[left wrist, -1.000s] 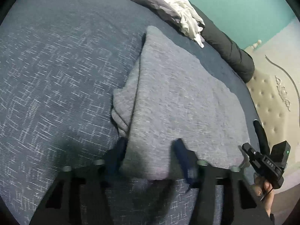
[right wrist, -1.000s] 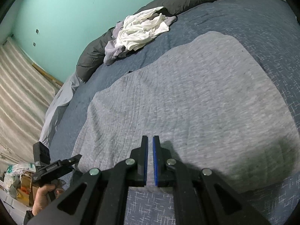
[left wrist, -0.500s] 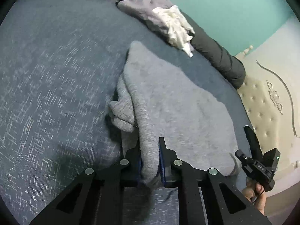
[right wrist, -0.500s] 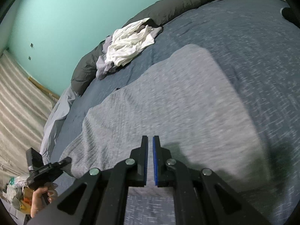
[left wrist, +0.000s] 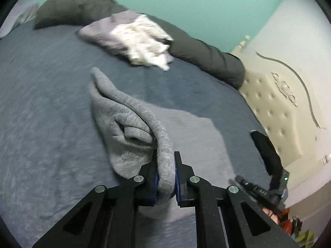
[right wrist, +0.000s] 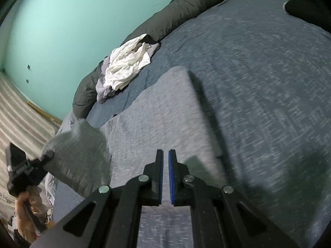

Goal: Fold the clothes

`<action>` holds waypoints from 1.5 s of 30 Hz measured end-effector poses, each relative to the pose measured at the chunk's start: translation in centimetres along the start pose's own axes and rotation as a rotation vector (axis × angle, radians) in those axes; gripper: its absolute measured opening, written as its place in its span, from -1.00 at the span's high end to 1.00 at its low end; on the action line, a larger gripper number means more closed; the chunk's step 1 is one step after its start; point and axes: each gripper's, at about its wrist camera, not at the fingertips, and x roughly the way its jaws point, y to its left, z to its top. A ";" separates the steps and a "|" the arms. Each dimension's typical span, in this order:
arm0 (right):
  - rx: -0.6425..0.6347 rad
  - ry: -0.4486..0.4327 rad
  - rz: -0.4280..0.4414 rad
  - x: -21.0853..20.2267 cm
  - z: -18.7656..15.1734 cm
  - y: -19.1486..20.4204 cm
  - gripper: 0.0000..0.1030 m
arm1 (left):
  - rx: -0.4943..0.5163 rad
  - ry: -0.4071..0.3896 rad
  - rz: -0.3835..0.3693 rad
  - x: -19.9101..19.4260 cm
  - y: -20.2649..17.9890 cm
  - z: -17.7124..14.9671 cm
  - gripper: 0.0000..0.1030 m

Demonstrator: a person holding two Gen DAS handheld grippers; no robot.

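Your left hand-held gripper is clamped on a bunched edge of the grey garment at bottom centre of the left wrist view; the fabric is pinched between the blue pads and lifted in a ridge that runs up toward frame centre, the rest lying flat on the blue-grey bed. Your right hand-held gripper sits at bottom centre of its view, jaws nearly together with a thin gap, nothing between them, over the flat part of the garment. At lower left of that view the raised corner hangs from the left gripper. A pile of white and lilac clothes lies upper left, against the dark duvet roll.
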 end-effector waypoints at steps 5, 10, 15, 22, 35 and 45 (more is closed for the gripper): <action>0.041 -0.009 0.002 -1.3 0.5 -2.0 0.92 | 0.104 0.037 -0.073 4.6 -8.0 0.9 0.81; 0.086 -0.014 0.002 -2.3 1.0 -4.0 0.92 | 0.191 0.150 -0.137 11.6 -14.7 -2.4 0.84; 0.094 0.015 0.034 -1.9 1.1 -4.0 0.92 | 0.247 0.305 -0.103 18.2 -17.7 -7.2 0.84; 0.107 0.022 0.113 -1.5 1.2 -3.2 0.38 | 0.231 0.235 -0.088 14.3 -16.2 -6.4 0.08; 0.114 0.061 0.197 0.2 1.7 -0.2 -0.11 | 0.189 0.215 0.073 10.8 -8.7 -7.2 0.01; 0.023 0.160 0.051 3.6 0.0 0.9 0.12 | 0.227 0.228 0.089 12.2 -9.2 -8.7 0.01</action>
